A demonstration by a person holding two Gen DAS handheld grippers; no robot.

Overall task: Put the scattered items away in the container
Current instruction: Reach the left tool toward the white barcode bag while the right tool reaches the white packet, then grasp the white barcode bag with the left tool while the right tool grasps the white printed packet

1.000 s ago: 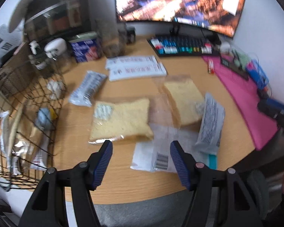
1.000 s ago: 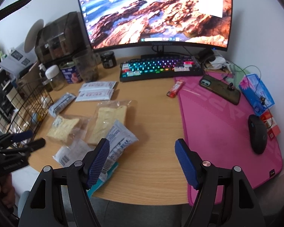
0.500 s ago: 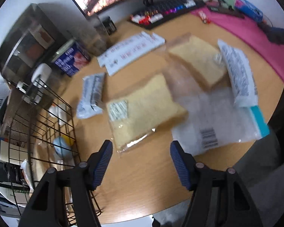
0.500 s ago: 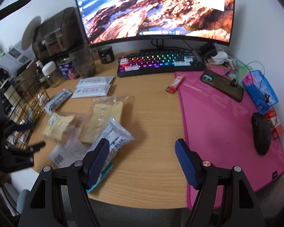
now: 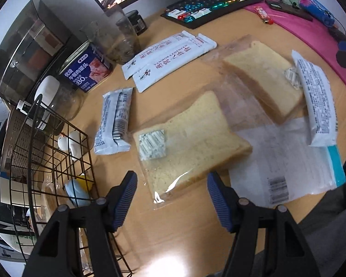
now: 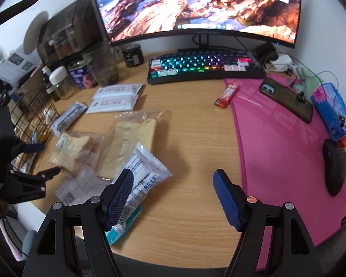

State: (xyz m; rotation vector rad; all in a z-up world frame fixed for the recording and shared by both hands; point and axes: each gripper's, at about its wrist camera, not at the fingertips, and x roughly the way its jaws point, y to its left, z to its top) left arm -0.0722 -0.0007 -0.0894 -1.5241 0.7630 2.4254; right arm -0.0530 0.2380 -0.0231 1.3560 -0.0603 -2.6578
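Clearly the tidying was only partly done. The wire basket (image 5: 57, 152) at the left edge of the desk (image 5: 177, 235) already held a few things, among them a small white figure and a pale blue and yellow object, with some wrapped goods lower down that were hard to make out. Most of the scattered items lay loose on the wood: a bagged bread slice (image 5: 191, 143) nearest the left tool (image 5: 171, 198), a second bagged bread slice (image 5: 263, 76) beyond it, a grey-white snack packet (image 5: 114, 121) close to the basket, two long white sachets (image 5: 170, 57) side by side, a white packet (image 5: 316, 99) resting partly on the second slice, and a flat clear bag (image 5: 286, 161) with a barcode. The left tool was released, jaws apart and empty, angled down over the near corner of the first bread bag; that looked like the next item to go. The right tool (image 6: 173, 198) was also released and held nothing, hovering above bare wood just right of the white packet. By my judgement six or so items remained outside the basket.
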